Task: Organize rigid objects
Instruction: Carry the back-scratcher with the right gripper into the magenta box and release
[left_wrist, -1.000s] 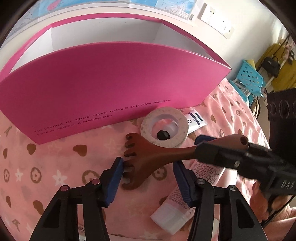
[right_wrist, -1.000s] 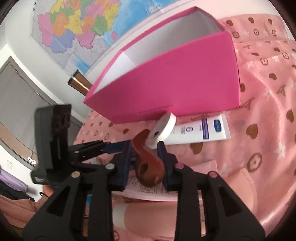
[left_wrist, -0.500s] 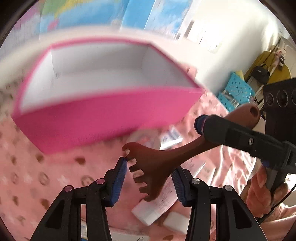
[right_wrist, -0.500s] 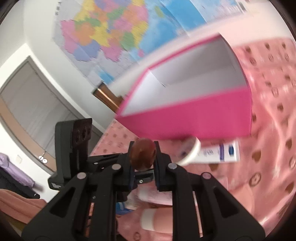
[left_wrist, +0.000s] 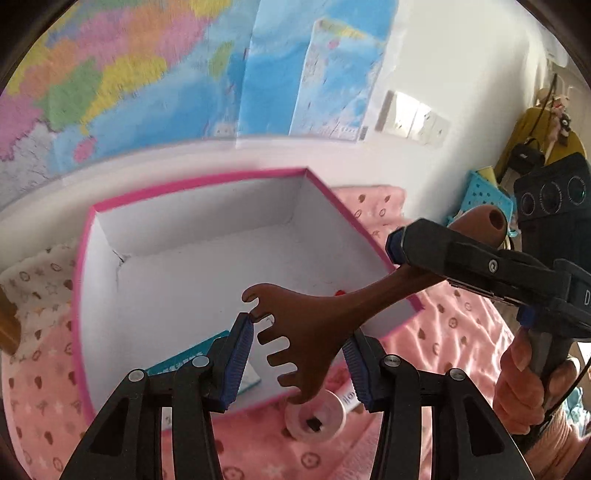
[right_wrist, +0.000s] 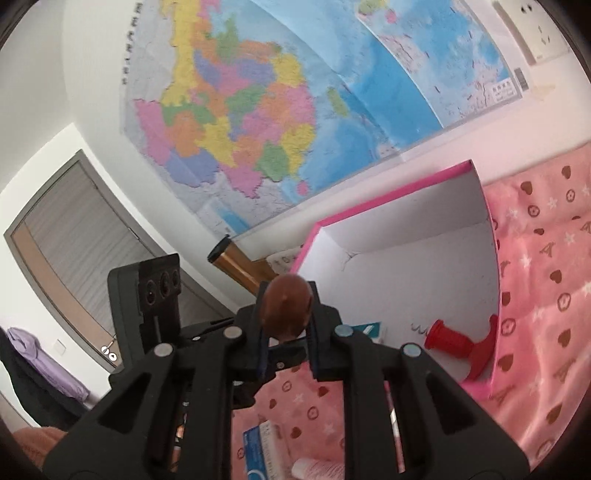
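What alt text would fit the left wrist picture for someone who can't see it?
Two handheld grippers, left and right, hold a brown scratcher by head and handle above an open pink box. A tape roll lies on the pink cloth, a map behind.

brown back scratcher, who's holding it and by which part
Both: the left gripper clamps the back scratcher at its clawed head, the right gripper at its handle end.

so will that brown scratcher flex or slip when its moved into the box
The scratcher probably stays stiff: it spans both grippers without sagging. Its smooth rounded handle end might slip in the right gripper, though the pads clamp it squarely. The left gripper pinches the flat toothed head, so twisting seems unlikely over the box.
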